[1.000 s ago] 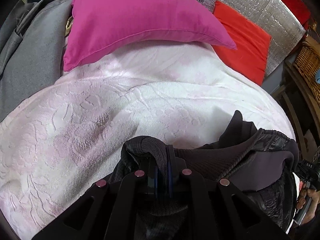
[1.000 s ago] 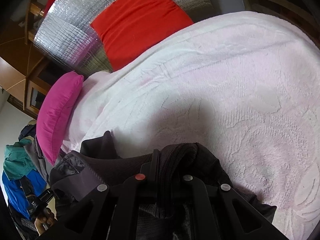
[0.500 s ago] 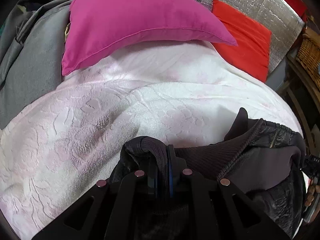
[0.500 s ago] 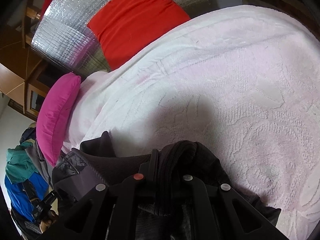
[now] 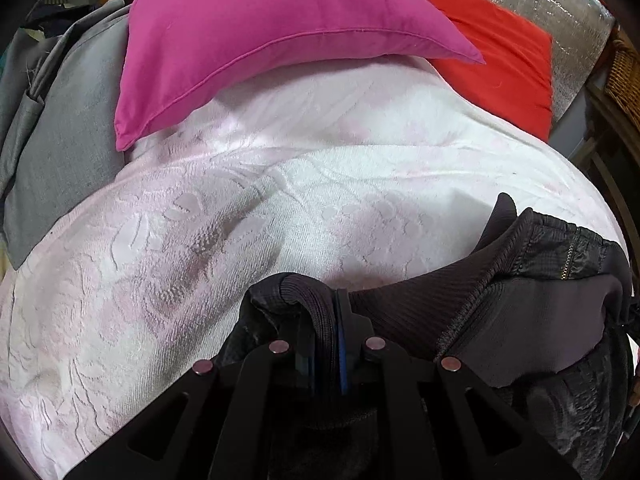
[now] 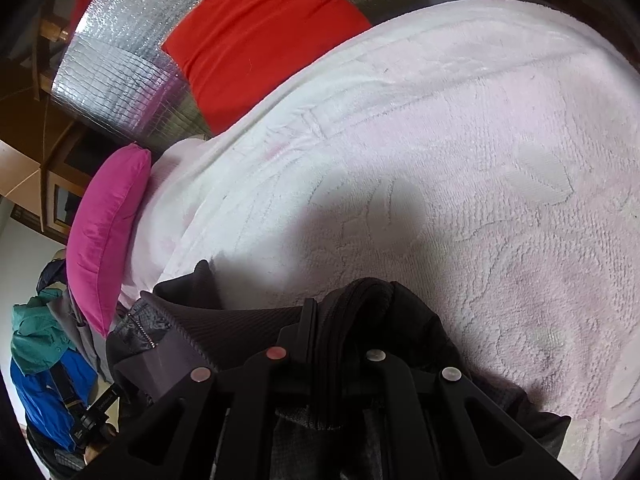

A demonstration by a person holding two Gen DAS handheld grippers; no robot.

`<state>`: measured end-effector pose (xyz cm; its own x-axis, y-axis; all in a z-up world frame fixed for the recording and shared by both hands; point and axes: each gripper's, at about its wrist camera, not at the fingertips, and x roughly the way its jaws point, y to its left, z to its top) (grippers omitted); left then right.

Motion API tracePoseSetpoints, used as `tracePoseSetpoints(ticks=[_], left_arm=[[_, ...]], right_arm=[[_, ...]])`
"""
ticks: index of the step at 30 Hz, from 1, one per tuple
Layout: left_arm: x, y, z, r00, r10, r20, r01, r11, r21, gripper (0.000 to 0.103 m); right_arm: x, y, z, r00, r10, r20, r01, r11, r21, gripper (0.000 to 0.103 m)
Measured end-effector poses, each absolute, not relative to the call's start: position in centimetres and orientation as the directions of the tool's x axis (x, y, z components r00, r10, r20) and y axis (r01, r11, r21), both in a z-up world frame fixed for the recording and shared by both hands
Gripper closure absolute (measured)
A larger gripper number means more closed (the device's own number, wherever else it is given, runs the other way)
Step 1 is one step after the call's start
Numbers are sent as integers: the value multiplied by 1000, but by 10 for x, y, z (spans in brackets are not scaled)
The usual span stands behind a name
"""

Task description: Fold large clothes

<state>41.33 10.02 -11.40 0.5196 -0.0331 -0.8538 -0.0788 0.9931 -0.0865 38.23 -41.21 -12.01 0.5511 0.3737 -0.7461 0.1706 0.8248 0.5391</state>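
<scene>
both grippers are clamped on the ribbed hem of a dark jacket (image 5: 532,304) — the left gripper (image 5: 326,320) pinches one bunched end, the right gripper (image 6: 332,316) the other, jaws narrow with knit cloth squeezed between them. the jacket hangs over the near edge of the bed (image 5: 280,200), its ribbed band stretched between the two grips above the pale pink spread. this looks like the carry-and-lay step. next, the hem likely wants drawing taut and lowering flat toward the bed's middle, short of the magenta pillow (image 5: 280,28) — both grippers tip steeply downward.
</scene>
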Motion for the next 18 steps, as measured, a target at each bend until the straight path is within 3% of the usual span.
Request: tracePoseSetpoints(ticks=[10,13,14,15,16,18], left_arm=[[416,100,-113,511,-34,-859,-85,992,-90,91],[417,108,-107,505,-89,-858,-96,983,-158,91],[417,110,-104,504,-106,-857,-100,979,-180,90],[417,112,-102,505,-119,-855,-101,975,-196,89],[416,114,-99,507,-144,-850,-98,970,-222,87],[414,120,-93,518,-194,-833,-92,956,-280,74]], right_arm=[[382,-413,-121,553,385,-739,186,808,560,91],[380,-417,-119,564,412,-716,185,782,595,82],[379,-418,-117,572,421,-704,181,773,609,65],[378,-420,-114,590,438,-679,171,753,635,34],[377,-422,-112,606,466,-644,154,726,670,21],[374,-424,-102,633,472,-614,137,712,688,15]])
